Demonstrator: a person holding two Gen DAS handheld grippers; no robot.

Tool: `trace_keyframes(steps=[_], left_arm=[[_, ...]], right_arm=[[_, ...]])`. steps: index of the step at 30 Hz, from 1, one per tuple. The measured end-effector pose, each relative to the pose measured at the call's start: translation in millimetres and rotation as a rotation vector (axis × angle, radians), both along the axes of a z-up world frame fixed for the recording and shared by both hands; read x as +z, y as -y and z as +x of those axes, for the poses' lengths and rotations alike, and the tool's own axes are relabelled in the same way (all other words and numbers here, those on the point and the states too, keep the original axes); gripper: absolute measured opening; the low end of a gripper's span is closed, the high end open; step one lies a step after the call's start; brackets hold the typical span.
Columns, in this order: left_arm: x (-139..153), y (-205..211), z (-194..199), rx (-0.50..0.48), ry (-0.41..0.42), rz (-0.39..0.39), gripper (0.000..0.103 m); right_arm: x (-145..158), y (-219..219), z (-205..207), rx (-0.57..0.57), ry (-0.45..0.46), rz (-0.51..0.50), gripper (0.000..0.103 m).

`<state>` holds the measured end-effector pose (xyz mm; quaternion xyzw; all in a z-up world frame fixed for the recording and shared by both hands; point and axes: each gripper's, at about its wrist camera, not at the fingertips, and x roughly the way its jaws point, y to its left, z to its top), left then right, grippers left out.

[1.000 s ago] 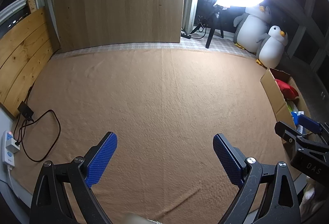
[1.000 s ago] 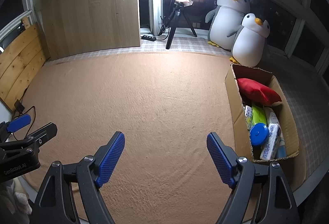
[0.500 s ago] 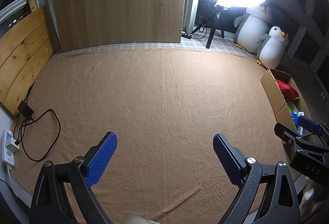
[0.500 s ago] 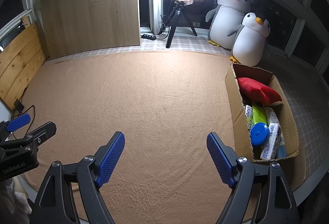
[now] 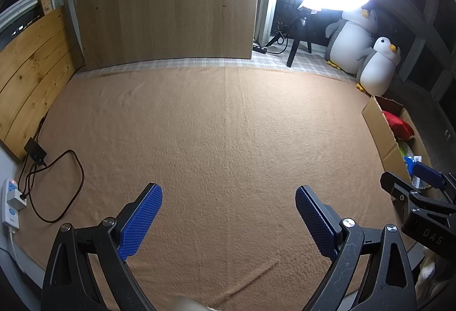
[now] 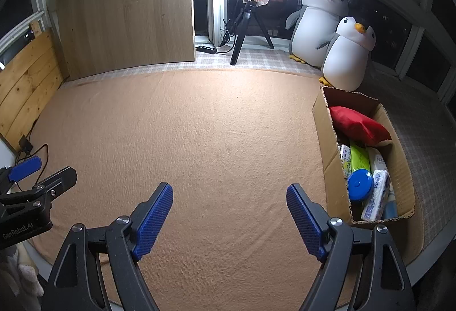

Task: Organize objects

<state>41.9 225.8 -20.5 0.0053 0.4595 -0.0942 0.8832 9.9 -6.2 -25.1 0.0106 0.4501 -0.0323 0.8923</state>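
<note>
Both tools, left tool [image 5: 228, 211] and right tool [image 6: 229, 209], gape wide, empty. Soft red fabric pouch [image 6: 357, 124] lies inside the brown cardboard box [image 6: 320, 123]; probably light, squashy, best pinched mid-body.

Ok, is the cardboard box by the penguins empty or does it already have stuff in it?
Not empty. The cardboard box holds a red cushion, a blue-lidded container and several packets, seen from the right wrist.

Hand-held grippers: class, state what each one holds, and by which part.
Nothing is held. The left hand-held gripper and the right hand-held gripper both stand open over the tan cloth.
</note>
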Motion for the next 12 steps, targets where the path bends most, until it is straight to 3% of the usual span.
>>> trace_keyframes(steps=[12], left_arm=[[-2.9,-1.8,-1.0,0.009,-0.006,0.003,0.099]], right_arm=[[-0.1,-0.3,-0.3,0.001,-0.002,0.001,0.079]])
